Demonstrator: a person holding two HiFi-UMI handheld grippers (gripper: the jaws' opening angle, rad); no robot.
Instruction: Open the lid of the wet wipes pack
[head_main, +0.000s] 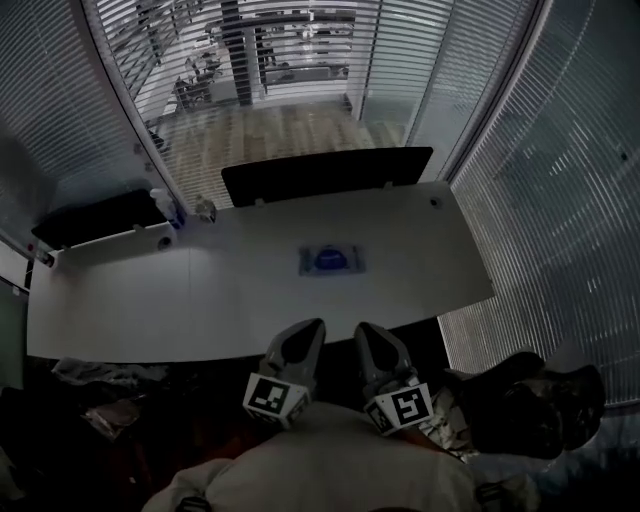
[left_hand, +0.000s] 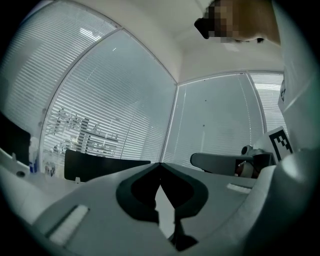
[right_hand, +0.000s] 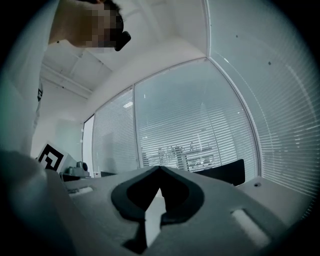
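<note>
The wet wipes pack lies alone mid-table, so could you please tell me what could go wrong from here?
1. The wet wipes pack lies flat and unbraced on the smooth table. Pulling its lid may drag or lift the whole pack unless one gripper pins it.
2. The left gripper and right gripper are both shut and short of the pack. Reaching the lid with closed jaws would likely just shove it.

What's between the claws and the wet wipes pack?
Nothing visible. The wet wipes pack lies flat mid-table. Only bare white table separates it from the left claw and the right claw, both shut, by the near edge.
</note>
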